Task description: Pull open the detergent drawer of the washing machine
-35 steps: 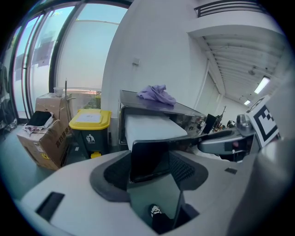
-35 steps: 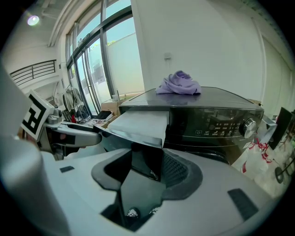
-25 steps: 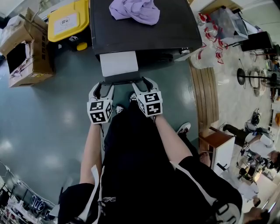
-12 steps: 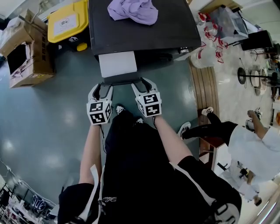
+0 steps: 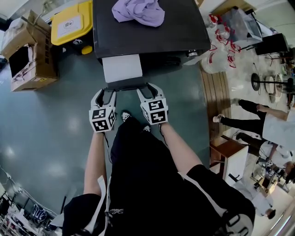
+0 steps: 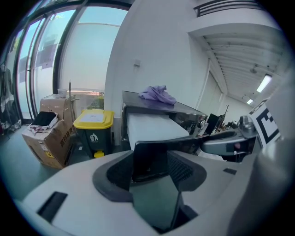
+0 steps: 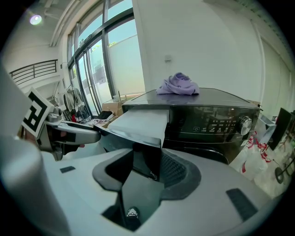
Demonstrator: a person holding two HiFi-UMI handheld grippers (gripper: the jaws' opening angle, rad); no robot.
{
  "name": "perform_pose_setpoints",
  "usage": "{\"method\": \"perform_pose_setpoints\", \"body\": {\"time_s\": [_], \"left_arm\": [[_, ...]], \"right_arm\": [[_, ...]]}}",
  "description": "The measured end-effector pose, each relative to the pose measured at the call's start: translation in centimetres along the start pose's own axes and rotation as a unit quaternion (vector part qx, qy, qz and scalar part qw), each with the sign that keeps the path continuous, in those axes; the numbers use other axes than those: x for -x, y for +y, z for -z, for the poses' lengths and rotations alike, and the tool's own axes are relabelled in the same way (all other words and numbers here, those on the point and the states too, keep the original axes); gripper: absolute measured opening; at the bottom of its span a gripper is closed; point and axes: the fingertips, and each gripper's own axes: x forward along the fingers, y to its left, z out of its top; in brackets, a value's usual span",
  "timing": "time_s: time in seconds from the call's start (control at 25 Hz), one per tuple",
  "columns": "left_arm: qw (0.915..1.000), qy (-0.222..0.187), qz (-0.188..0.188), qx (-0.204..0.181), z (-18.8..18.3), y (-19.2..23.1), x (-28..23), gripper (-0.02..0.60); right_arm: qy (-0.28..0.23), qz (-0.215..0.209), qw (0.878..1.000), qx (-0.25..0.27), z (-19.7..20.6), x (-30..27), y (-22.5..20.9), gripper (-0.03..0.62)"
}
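Note:
The dark washing machine (image 5: 152, 37) stands ahead with its detergent drawer (image 5: 122, 68) pulled out, white on top, with a dark front panel (image 5: 127, 85). My left gripper (image 5: 107, 93) sits at the panel's left end and my right gripper (image 5: 149, 90) at its right end. Both sets of jaws are closing. In the left gripper view the panel's end (image 6: 150, 159) fills the gap of the left gripper (image 6: 151, 161). In the right gripper view the panel (image 7: 147, 159) likewise fills the gap of the right gripper (image 7: 146, 161). I see no pad pressing on it.
A purple cloth (image 5: 138, 11) lies on the machine's top. A yellow-lidded bin (image 5: 71, 23) and cardboard boxes (image 5: 27, 50) stand to the left. White bags (image 5: 216, 60), a wooden cabinet (image 5: 230, 156) and a bystander (image 5: 272, 124) are on the right.
Both grippers stay at the drawer's front and the drawer stays out. The bystander on the right has moved across the floor.

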Motion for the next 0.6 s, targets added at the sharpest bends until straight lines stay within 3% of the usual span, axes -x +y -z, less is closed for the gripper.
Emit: {"method": "perform_pose_setpoints", "body": {"time_s": [0.4, 0.6], "left_arm": [[1.0000, 0.003, 0.000, -0.004, 0.7, -0.9, 0.7, 0.229], [0.9991, -0.006, 0.010, -0.042, 0.8, -1.3, 0.7, 0.232]], "right_arm": [[-0.003, -0.002, 1.000, -0.001, 0.6, 0.8, 0.1, 0.187], [-0.011, -0.026, 0.999, 0.023, 1.0, 0.8, 0.1, 0.187]]}}
